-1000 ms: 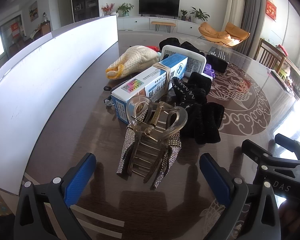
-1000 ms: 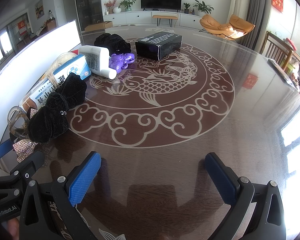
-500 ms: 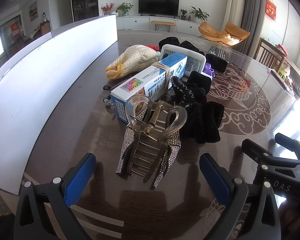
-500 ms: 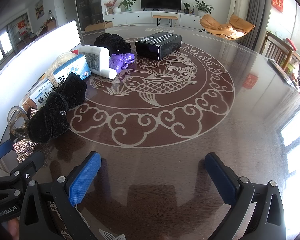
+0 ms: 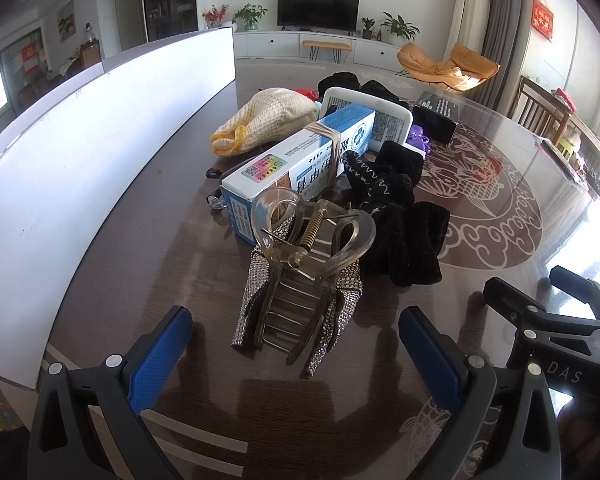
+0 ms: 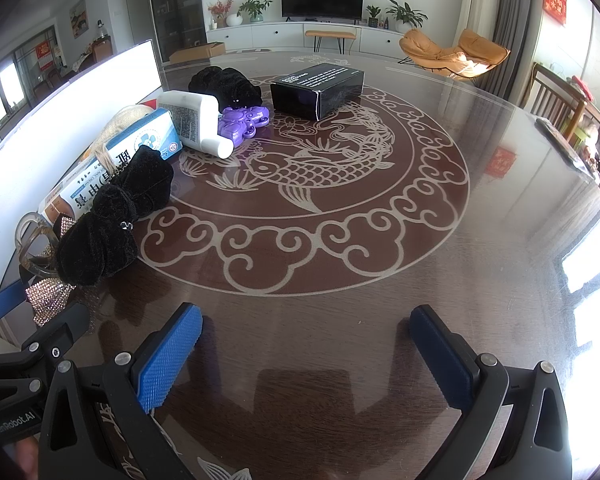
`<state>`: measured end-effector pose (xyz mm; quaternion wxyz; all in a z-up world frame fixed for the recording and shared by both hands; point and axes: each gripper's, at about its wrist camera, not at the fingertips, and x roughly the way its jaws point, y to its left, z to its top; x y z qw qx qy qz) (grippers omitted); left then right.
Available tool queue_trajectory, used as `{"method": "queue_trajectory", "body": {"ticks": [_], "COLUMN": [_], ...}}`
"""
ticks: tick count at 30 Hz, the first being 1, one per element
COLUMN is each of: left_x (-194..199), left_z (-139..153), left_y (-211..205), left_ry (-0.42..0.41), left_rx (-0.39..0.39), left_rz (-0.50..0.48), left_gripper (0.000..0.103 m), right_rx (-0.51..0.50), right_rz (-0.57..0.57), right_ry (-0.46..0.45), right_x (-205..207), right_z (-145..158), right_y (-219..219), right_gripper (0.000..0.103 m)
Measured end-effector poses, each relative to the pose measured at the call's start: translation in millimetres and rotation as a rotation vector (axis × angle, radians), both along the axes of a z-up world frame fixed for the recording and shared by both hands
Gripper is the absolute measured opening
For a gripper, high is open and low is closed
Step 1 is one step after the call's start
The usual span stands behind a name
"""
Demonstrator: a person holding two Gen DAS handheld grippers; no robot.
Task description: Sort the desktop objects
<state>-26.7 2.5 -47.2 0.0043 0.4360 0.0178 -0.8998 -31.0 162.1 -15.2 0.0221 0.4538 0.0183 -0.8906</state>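
Sunlit living room surrounds a dark glossy counter (image 6: 500,240) with a carp pattern. Both the left hand-held gripper (image 5: 296,354) and the right hand-held gripper (image 6: 306,354) stand wide, holding nothing. Just ahead of the left one lies a clear hair claw (image 5: 308,264) on a rhinestone bow (image 5: 340,320), touching a black velvet bow (image 5: 404,216) and a blue-white box (image 5: 300,156). A white board (image 5: 80,168) closes the left edge; the right half is free.

Both wrist views look low across the table (image 6: 380,340), sharing the hair claw (image 5: 304,264).
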Motion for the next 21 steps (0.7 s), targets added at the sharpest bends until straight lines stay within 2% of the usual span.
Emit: {"method": "queue_trajectory", "body": {"ticks": [21], "left_x": [1.3], "left_z": [-0.8], "left_y": [0.3], "left_ry": [-0.002], "left_rx": [0.001], "left_rz": [0.001], "left_gripper": [0.103], "right_rx": [0.0], "right_rz": [0.0], "right_ry": [0.0], "right_x": [-0.1], "right_z": [-0.1], "right_y": [0.1], "right_gripper": [0.103]}}
